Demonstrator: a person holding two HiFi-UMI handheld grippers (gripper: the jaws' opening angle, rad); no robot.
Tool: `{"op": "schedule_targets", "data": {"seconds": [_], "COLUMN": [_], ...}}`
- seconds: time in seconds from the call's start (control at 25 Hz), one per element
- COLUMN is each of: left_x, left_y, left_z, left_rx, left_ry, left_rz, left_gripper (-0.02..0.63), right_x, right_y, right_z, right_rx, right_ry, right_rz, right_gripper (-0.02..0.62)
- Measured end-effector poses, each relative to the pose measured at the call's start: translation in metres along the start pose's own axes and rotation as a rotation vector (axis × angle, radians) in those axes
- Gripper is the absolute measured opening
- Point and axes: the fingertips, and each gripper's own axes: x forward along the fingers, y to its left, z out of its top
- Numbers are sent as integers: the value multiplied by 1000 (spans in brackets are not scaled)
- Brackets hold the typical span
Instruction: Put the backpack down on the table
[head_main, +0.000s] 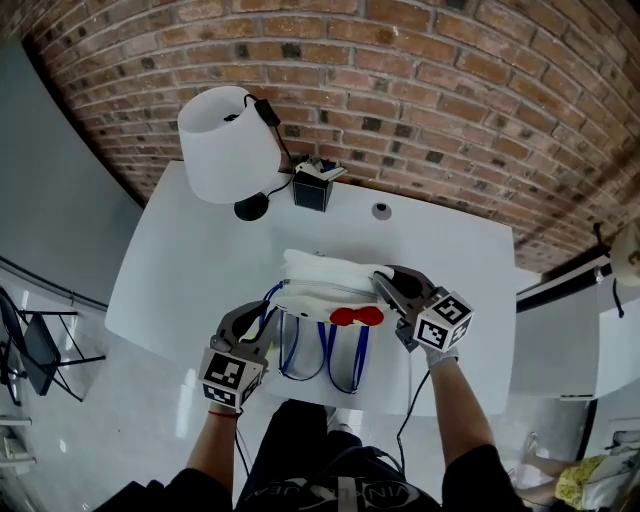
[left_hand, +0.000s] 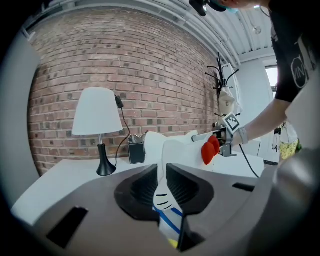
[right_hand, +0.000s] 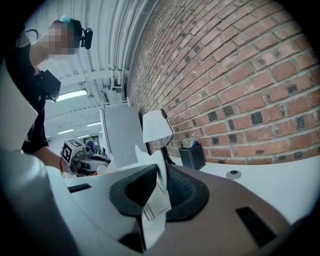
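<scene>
The backpack (head_main: 325, 290) is on the worktop (head_main: 190, 262), in front of the lamp (head_main: 228, 145). The left gripper (head_main: 263, 318) and the right gripper (head_main: 386, 284) each have jaws clenched on its white fabric, one on each side.

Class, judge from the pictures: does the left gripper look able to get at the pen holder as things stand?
Probably not yet: the left gripper has its jaws shut on the backpack, which also seems to stand between it and the pen holder by the lamp.

right claw (right_hand: 160, 176) pinching white backpack (right_hand: 152, 214), lamp (right_hand: 155, 127) behind
</scene>
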Motion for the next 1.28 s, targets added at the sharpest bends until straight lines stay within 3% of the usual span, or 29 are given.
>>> {"op": "schedule_targets", "data": {"seconds": [0.12, 0.56, 0.92, 1.28], "left_x": [-4, -3, -7, -9], "left_y": [1, -28, -45, -71], "left_z": [-2, -4, 0, 6], "left_rx": [-2, 5, -52, -72], "left_ry": [4, 19, -6, -25], "left_rz": [19, -46, -40, -43], "left_gripper": [7, 6, 5, 6], "right_x": [-5, -33, -48, -58], "right_y": [-1, 7, 35, 74], "right_z": [6, 22, 25, 21], "right_rx": [10, -22, -41, -42], "right_ry": [-22, -40, -44, -57], "right_rz": [-14, -48, -27, 14], "right_gripper": [51, 63, 63, 9]}}
